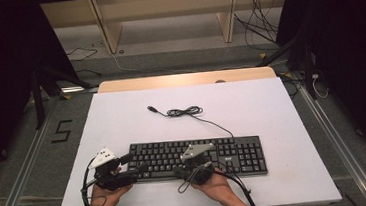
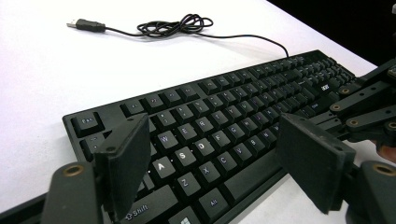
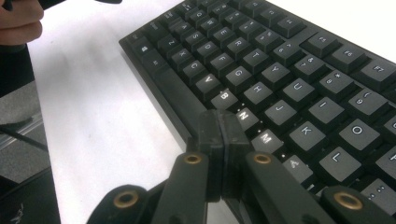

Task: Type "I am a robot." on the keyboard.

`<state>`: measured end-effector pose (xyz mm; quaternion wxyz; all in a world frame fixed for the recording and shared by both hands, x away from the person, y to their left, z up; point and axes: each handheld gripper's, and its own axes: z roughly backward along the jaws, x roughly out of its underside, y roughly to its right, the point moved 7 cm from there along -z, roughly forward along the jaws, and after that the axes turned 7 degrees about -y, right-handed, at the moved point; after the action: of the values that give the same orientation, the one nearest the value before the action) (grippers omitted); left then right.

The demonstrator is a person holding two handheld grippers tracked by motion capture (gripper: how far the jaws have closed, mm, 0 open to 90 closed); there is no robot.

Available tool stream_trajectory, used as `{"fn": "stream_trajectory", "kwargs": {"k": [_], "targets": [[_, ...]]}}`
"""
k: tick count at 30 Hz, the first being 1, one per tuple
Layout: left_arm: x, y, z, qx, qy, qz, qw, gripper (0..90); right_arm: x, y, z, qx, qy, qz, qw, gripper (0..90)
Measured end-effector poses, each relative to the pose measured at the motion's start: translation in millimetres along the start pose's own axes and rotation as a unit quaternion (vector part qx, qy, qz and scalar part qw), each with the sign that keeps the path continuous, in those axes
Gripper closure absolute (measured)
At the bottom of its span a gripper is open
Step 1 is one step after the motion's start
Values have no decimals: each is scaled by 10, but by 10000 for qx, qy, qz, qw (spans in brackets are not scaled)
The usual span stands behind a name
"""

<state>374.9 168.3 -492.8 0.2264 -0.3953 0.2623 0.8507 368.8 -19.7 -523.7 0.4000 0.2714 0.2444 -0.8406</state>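
A black keyboard (image 1: 196, 158) lies on the white tabletop (image 1: 122, 118), near its front edge. Its cable (image 1: 184, 112) coils behind it and ends in a loose USB plug (image 1: 152, 108). My left gripper (image 1: 130, 167) is at the keyboard's left end; in the left gripper view the left gripper (image 2: 215, 140) is open wide above the letter keys (image 2: 187, 154), with nothing between its pads. My right gripper (image 1: 179, 171) hovers at the front edge near the middle. In its own view the right gripper (image 3: 222, 119) is shut and empty, over the space bar (image 3: 182, 100) beside the B and N keys.
Bare white surface lies behind and to the right of the keyboard. A wooden strip (image 1: 184, 79) borders the far edge, with shelving (image 1: 163, 14) and loose cables on the floor beyond. The other hand (image 3: 18, 21) shows at the upper left of the right gripper view.
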Motion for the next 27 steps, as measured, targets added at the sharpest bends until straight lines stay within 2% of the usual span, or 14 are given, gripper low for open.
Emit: {"fn": "stream_trajectory", "kwargs": {"k": [12,14,19,27], "targets": [[1,1,-4,0,-3,7,10000,260,23,-4,-43,36,-74,39,10000,900],[0,-2,-3,-5,-1,5,10000,260,41,1,-60,97,-150,61,9998,900],[2,-1,-6,-9,-7,10,10000,260,38,-10,-76,136,-108,104,9998,900],[2,-16,-9,-20,0,18,10000,260,27,9,-55,76,-68,2,9999,890]]}}
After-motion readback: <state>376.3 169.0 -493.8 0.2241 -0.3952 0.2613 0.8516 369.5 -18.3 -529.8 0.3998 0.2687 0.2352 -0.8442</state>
